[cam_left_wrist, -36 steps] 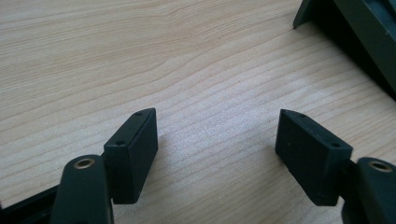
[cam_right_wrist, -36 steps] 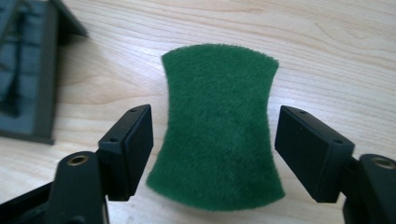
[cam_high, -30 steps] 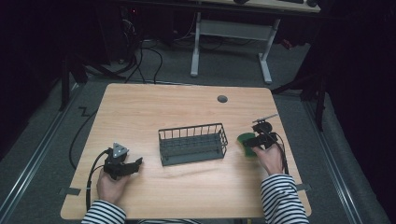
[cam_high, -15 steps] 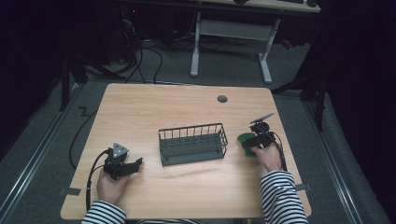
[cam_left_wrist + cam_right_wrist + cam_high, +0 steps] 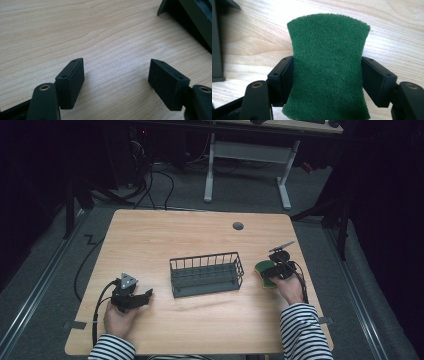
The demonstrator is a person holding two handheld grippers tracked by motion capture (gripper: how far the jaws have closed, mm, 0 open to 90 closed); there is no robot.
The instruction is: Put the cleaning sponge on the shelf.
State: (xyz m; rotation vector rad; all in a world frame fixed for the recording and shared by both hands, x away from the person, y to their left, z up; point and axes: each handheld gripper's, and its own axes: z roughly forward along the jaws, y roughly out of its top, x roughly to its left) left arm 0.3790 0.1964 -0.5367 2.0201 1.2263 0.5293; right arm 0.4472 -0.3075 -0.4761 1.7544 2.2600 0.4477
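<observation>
Right gripper view: my right gripper (image 5: pixel 327 75) fingers have just been closing and pinch the soft, light green scouring sponge (image 5: pixel 327 67) at its narrow middle; left gripper (image 5: pixel 116 85) fingers stand released over the desk (image 5: pixel 75 30).

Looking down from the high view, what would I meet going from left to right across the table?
Left gripper in the person's hand → wire basket → green sponge, pinched by the right gripper.
</observation>
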